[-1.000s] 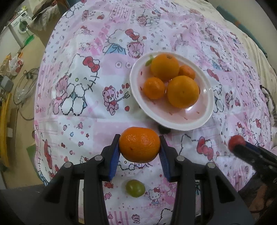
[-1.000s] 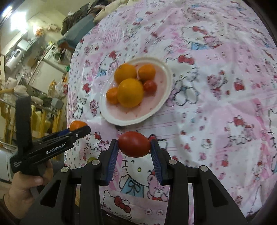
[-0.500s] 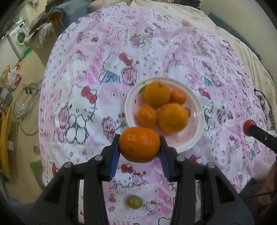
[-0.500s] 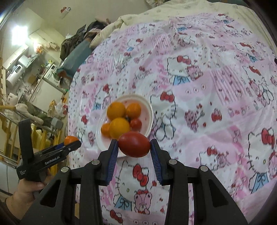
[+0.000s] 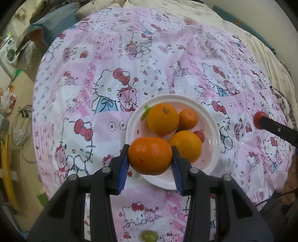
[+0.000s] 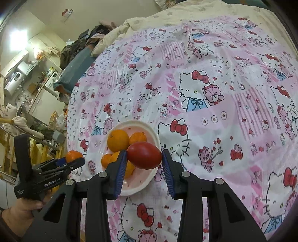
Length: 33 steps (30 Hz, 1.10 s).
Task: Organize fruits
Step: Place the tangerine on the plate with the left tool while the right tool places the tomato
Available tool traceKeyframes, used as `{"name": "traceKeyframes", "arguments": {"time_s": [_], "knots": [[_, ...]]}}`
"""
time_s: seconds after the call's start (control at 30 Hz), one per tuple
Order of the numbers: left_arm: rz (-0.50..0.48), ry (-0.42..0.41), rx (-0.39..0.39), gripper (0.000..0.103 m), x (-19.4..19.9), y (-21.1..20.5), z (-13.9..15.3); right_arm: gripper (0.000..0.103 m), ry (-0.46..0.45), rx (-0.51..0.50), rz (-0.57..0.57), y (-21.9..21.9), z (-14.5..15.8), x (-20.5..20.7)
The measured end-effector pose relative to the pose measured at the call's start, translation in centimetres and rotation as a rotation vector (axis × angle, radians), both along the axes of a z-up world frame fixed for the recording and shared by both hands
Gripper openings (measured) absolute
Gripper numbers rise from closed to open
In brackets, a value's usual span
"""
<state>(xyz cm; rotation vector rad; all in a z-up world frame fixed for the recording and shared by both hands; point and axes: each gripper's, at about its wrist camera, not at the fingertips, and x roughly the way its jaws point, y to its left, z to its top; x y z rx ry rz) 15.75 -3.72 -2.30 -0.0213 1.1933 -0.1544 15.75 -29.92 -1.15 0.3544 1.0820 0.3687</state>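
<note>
My left gripper (image 5: pixel 150 159) is shut on a mandarin (image 5: pixel 150 156) and holds it high above the near edge of a white plate (image 5: pixel 212 128). The plate holds two oranges (image 5: pixel 162 119), small mandarins (image 5: pixel 188 119) and a small red tomato (image 5: pixel 199 135). My right gripper (image 6: pixel 144 156) is shut on a red tomato (image 6: pixel 144 155), held high above the same plate (image 6: pixel 151 130). The left gripper with its mandarin (image 6: pixel 73 156) shows at the left of the right wrist view. The right gripper's tomato (image 5: pixel 258 120) shows at the right of the left wrist view.
A green grape (image 5: pixel 149 236) lies on the pink cartoon-print cloth (image 5: pixel 111 55) near the front edge. The cloth covers a bed with a cream quilt (image 6: pixel 167 16) behind. Room clutter and shelves (image 6: pixel 28 83) lie to the left, past the bed's edge.
Both grippers have risen and drawn back with their fruit still held. The plate now looks smaller and lies right behind each held fruit.
</note>
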Motion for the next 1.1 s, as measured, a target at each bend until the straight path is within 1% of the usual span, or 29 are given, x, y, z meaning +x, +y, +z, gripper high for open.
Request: {"name": "traceKeyframes", "arguments": {"time_s": [0.23, 0.33, 0.4, 0.53, 0.63, 0.7, 0.77, 0.87, 1.1], "knots": [[0.003, 0.011, -0.018, 0.038, 2.4, 0.4, -1.2, 0.040, 0.038, 0.005, 0.025, 0.9, -2.0, 2.2], [0.023, 0.017, -0.021, 0.038, 3.4, 1.0, -1.8, 0.040, 0.066, 0.025, 0.034, 1.2, -3.0, 3.0], [0.035, 0.015, -0.040, 0.038, 3.8, 1.3, -2.0, 0.040, 0.082, 0.042, 0.040, 1.5, -3.6, 3.4], [0.016, 0.020, -0.060, 0.038, 4.6, 1.2, -2.6, 0.040, 0.111, 0.045, 0.066, 2.4, -5.1, 3.9], [0.007, 0.059, -0.079, 0.038, 5.1, 0.8, -3.7, 0.040, 0.147, 0.051, 0.080, 3.1, -6.5, 4.2], [0.030, 0.108, -0.066, 0.038, 5.0, 0.7, -4.7, 0.040, 0.156, 0.040, 0.082, 3.4, -7.1, 4.4], [0.026, 0.138, -0.089, 0.038, 5.0, 0.6, -5.4, 0.041, 0.171, 0.043, 0.087, 3.8, -7.7, 4.6], [0.029, 0.145, -0.070, 0.038, 4.9, 0.5, -6.2, 0.041, 0.185, 0.053, 0.089, 4.0, -8.2, 4.9], [0.052, 0.140, -0.089, 0.039, 5.3, 0.6, -6.6, 0.042, 0.183, 0.060, 0.089, 4.4, -8.4, 5.1]]}}
